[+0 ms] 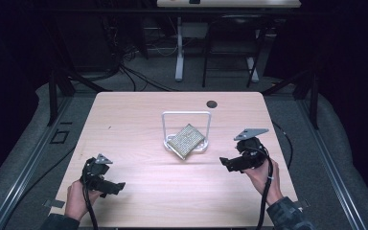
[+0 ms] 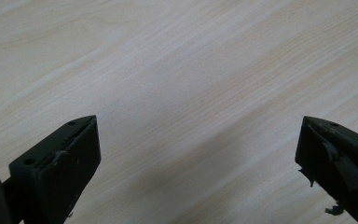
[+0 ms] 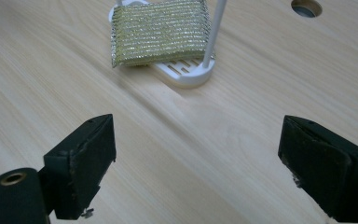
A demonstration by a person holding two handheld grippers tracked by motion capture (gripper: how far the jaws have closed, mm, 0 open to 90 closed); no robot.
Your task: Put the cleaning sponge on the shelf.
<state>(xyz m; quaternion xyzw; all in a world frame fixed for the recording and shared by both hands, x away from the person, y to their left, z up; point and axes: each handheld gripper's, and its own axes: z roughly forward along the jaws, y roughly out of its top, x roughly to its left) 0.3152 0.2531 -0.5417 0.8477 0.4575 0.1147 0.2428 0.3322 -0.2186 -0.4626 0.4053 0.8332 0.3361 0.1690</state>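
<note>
Right gripper view: jaws spread toward the gold sponge (image 3: 161,31) — left gripper's (image 2: 198,154) jaws spread too.

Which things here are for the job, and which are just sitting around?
For the job:
sparkly gold sponge, lying on the white rack
white rack
right gripper, open, pointing at the sponge
left gripper, open, over bare table

Just there:
dark round hole in the table
white desk legs behind
</note>
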